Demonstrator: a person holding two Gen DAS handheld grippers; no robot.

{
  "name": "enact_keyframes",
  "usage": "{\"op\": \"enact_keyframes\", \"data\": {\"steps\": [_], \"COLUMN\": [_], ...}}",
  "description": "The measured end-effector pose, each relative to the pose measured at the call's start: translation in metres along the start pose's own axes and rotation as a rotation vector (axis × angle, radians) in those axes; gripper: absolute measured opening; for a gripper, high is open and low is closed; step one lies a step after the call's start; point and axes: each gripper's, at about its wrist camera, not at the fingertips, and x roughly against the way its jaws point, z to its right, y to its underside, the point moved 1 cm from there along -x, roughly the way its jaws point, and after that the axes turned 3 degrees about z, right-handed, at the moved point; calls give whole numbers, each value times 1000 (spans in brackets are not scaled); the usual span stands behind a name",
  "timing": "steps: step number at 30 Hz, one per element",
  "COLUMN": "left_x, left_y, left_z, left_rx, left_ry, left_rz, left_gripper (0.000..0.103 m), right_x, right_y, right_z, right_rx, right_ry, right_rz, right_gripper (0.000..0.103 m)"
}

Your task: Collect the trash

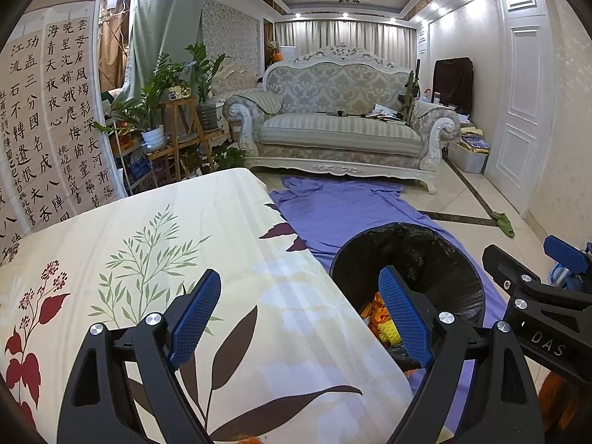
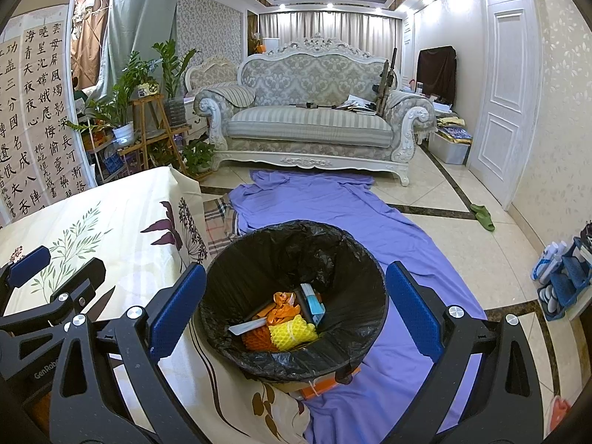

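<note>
A round bin with a black liner point(image 2: 296, 233) stands on the floor beside the table, which is covered by a floral cloth point(image 1: 177, 236). Inside the bin lie a yellow foam net point(image 2: 292, 333), orange scraps point(image 2: 283, 305) and a blue box point(image 2: 313, 301). My right gripper point(image 2: 296, 309) hovers above the bin, open, with nothing between its blue pads. My left gripper point(image 1: 299, 318) is open and empty over the table's near right edge. The bin point(image 1: 436, 255) shows behind its right finger. One finger of the right gripper point(image 1: 562, 255) shows at the far right.
A purple sheet point(image 2: 333, 199) covers the floor from the bin to the ornate sofa point(image 2: 310, 122). A plant stand point(image 2: 155, 125) is at the left. Green slippers point(image 2: 483, 216) and a blue rack of bottles point(image 2: 562, 281) sit at the right. An orange box point(image 2: 325, 384) lies under the bin.
</note>
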Motion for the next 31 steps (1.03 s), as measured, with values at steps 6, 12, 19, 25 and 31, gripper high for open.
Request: {"op": "enact_keyframes", "data": {"steps": [6,12,19,25,31], "left_x": [-4,-7,-4,-8,-11], "left_y": [2,4,6,4,4], "left_z": [2,4,2,-6,-25], "left_rx": [9,13,-16,18,49], "left_ry": [21,23,-49,-49,-69], "left_rz": [-15,-27,17,-2,-25], "left_gripper": [85,85,85,85,85], "right_x": [-2,-4,-5,-6,-11], "right_y": [3,6,5,6,2], "right_z": [0,0,1,2,-10], "right_rx": [0,1,-1,-3,12], "right_ry": [1,3,4,7,-18], "right_rz": [-1,-2,-3,-8,-16], "right_gripper": [95,95,95,95,95]}}
